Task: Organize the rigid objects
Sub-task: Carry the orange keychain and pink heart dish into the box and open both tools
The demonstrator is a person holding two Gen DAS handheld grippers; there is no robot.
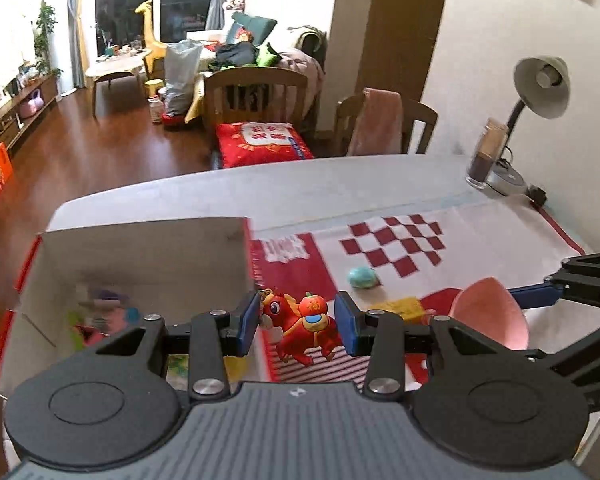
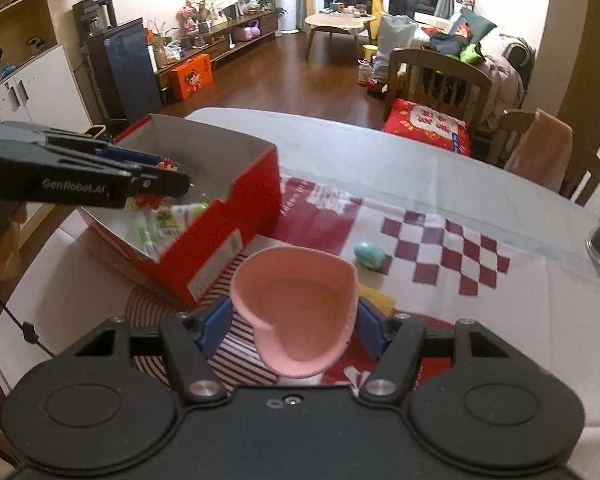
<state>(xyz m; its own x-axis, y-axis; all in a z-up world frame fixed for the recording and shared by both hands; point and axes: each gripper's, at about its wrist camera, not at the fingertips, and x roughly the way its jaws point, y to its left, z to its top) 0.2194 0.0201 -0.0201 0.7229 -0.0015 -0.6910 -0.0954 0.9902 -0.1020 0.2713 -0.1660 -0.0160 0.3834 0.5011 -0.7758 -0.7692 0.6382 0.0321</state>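
My left gripper (image 1: 298,322) is shut on a red toy animal (image 1: 304,328) carrying an orange fruit, and holds it off the table beside the open red shoebox (image 1: 140,260). In the right wrist view, the left gripper (image 2: 172,180) hovers over the box (image 2: 220,248), which holds several small items. My right gripper (image 2: 292,328) is shut on a pink heart-shaped dish (image 2: 300,312), held above the cloth; this dish (image 1: 488,312) shows at the right of the left wrist view. A teal egg (image 1: 363,277) (image 2: 369,255) and a yellow piece (image 1: 400,308) lie on the cloth.
A red-and-white checked cloth (image 1: 400,248) covers the near part of the white table (image 1: 300,188). A desk lamp (image 1: 540,80) and a glass jar (image 1: 486,152) stand at the far right corner. Wooden chairs (image 1: 256,92) stand behind the table's far edge.
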